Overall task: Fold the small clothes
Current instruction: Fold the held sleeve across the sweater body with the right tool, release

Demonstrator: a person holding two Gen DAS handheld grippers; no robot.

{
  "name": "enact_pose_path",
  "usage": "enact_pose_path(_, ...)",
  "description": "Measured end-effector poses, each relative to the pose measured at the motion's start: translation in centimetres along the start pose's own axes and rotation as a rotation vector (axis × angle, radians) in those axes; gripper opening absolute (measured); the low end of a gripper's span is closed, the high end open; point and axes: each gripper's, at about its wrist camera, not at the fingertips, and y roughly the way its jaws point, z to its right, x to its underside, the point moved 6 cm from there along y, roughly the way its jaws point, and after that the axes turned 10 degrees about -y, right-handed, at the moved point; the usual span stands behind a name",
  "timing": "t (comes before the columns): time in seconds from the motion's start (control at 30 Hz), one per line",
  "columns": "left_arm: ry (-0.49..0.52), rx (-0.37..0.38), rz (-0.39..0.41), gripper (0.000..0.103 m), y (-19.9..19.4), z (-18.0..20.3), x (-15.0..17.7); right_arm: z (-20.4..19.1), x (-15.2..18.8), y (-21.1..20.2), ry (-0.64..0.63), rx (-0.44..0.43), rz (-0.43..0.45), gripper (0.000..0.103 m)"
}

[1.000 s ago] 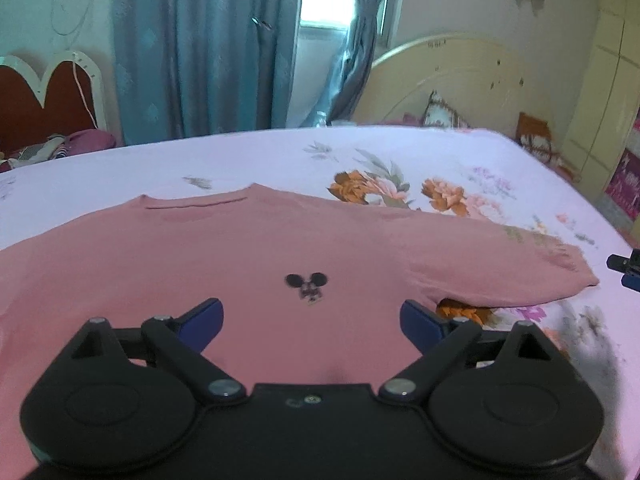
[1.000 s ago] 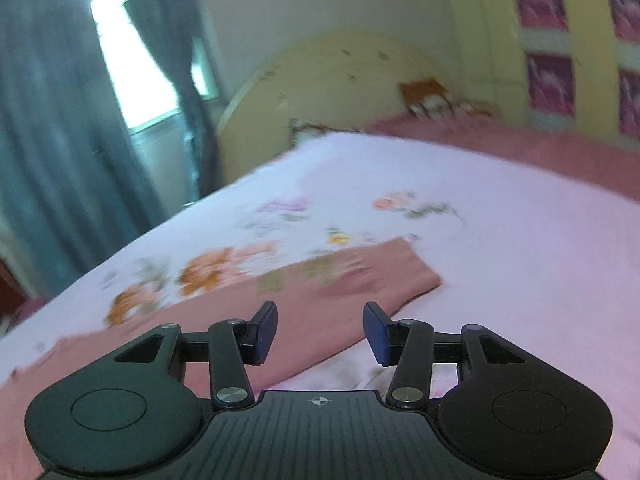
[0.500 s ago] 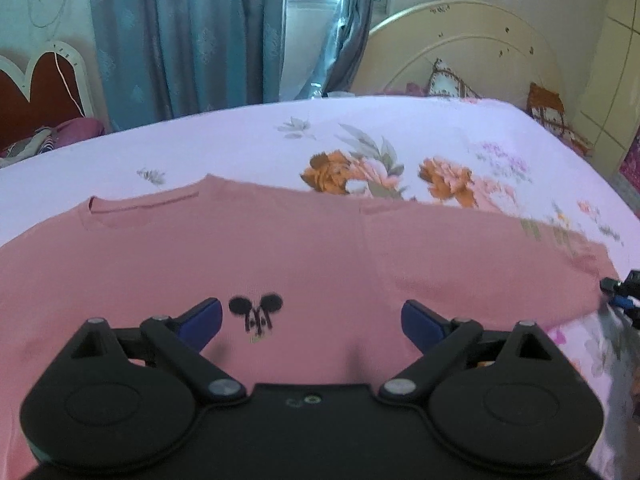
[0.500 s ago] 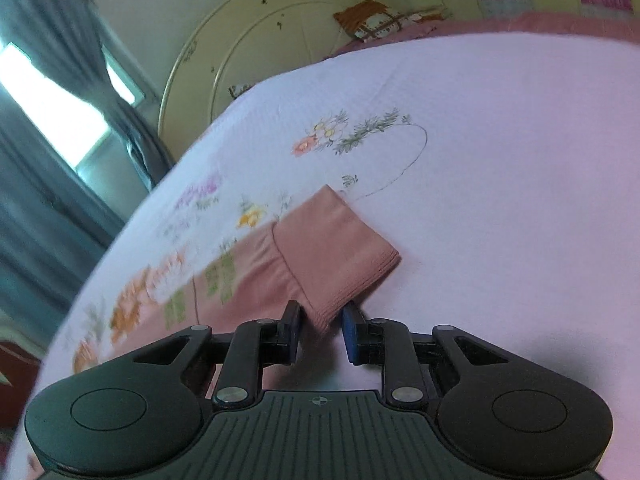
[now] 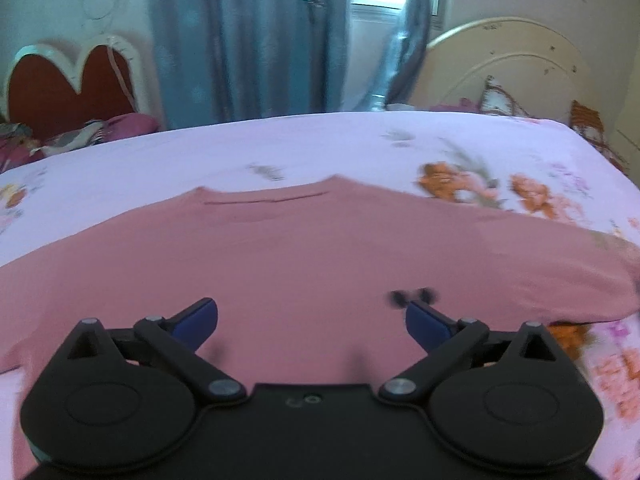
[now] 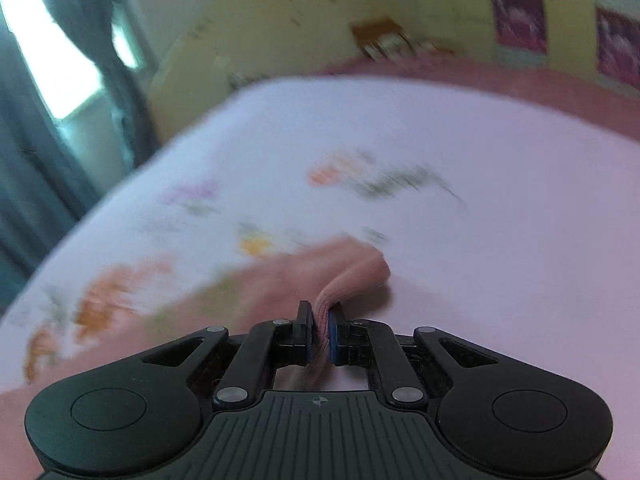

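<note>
**Sleeve cuff pinched, first fold barely begun**

Task judged at its very start. Dusty-pink long-sleeved knit top (image 5: 304,256) lay spread flat, front up, across the pale lilac floral bedsheet (image 5: 224,152); body unfolded, neckline toward the far side of the bed, hem toward the camera. No crease or doubled layer noted anywhere on the torso. Left to do, by this reading: both sleeves in, sides over, then the body folded up.

Right gripper (image 6: 319,334) pressed together on the ribbed sleeve cuff (image 6: 352,276), fabric bunched into a narrow ridge between the blue pads and raised slightly off the sheet, with a shadow beneath. Rest of that sleeve trailed away leftward, heavily blurred in the right wrist view.

Left gripper (image 5: 310,320) spread wide, pinching nothing, poised low over the lower chest of the top. Contact with the cloth could not be told.

Look of the garment: soft, thin knit, matte, mostly smooth with faint ripples near the collar. Small black mouse-ear motif (image 5: 412,296) on the chest, partly hidden behind the left gripper's right-hand pad. One sleeve stretched out to the right edge of the left wrist view, the other running off frame at left
</note>
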Motion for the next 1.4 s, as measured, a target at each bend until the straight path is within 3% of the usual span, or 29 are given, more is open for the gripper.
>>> enact_pose_path(0.13,-0.047,0.039,-0.029,0.098,0.9,-4.8,0.0,-9.6,0.4,-3.7,-0.145,-0.118,0.054,0.007)
enact_pose_path(0.27,-0.059,0.062,-0.021,0.094,0.7,-9.2,-0.5,-21.2,3.2,-6.2,-0.280,-0.277,0.064,0.007)
enact_pose_path(0.4,-0.163,0.095,-0.023,0.071,0.3,-13.6,-1.0,-33.0,8.1,-7.1,-0.420,-0.450,0.028,0.007)
enact_pose_path(0.53,-0.193,0.109,-0.026,0.068,0.0,-16.5,-1.0,-42.2,14.8,-7.7,-0.605,-0.574,-0.003,0.007)
enact_pose_path(0.63,-0.218,0.109,-0.036,0.069,0.1,-17.8,-0.7,-45.1,18.9,-6.5,-0.708,-0.595,-0.048,0.007)
enact_pose_path(0.7,-0.224,0.118,-0.053,0.076,0.4,-17.9,-0.5,-45.5,20.9,-5.6,-0.763,-0.572,-0.085,0.007)
enact_pose_path(0.73,-0.223,0.126,-0.057,0.084,0.5,-17.9,-0.4,-45.5,21.3,-5.9,-0.795,-0.553,-0.048,0.008)
enact_pose_path(0.77,-0.222,0.138,-0.056,0.087,0.6,-17.7,-0.4,-45.2,21.4,-6.6,-0.829,-0.542,-0.024,0.026)
enact_pose_path(0.8,-0.218,0.154,-0.053,0.089,0.8,-17.0,-0.6,-44.8,21.5,-7.3,-0.843,-0.545,-0.013,0.059)
enact_pose_path(0.83,-0.214,0.172,-0.056,0.089,1.0,-16.6,-0.7,-44.1,21.2,-7.7,-0.831,-0.568,0.003,0.064)
enact_pose_path(0.93,-0.219,0.259,-0.095,0.083,2.8,-13.9,-0.8,-41.0,20.5,-7.6,-0.774,-0.543,-0.028,0.054)
enact_pose_path(0.97,-0.224,0.289,-0.119,0.080,3.6,-12.9,-0.8,-39.9,20.0,-7.4,-0.740,-0.530,-0.049,0.037)
enact_pose_path(1.0,-0.230,0.319,-0.148,0.074,4.7,-11.7,-0.7,-38.4,19.6,-7.3,-0.702,-0.509,-0.070,0.026)
enact_pose_path(1.17,-0.246,0.378,-0.210,0.064,8.6,-7.8,-0.7,-30.8,17.4,-7.1,-0.596,-0.459,-0.130,0.021)
enact_pose_path(1.27,-0.261,0.375,-0.218,0.049,10.4,-6.3,-1.1,-27.0,16.0,-6.7,-0.547,-0.403,-0.137,0.021)
enact_pose_path(1.4,-0.230,0.358,-0.185,0.007,11.2,-4.6,-1.5,-23.9,14.8,-5.3,-0.433,-0.361,-0.155,0.021)
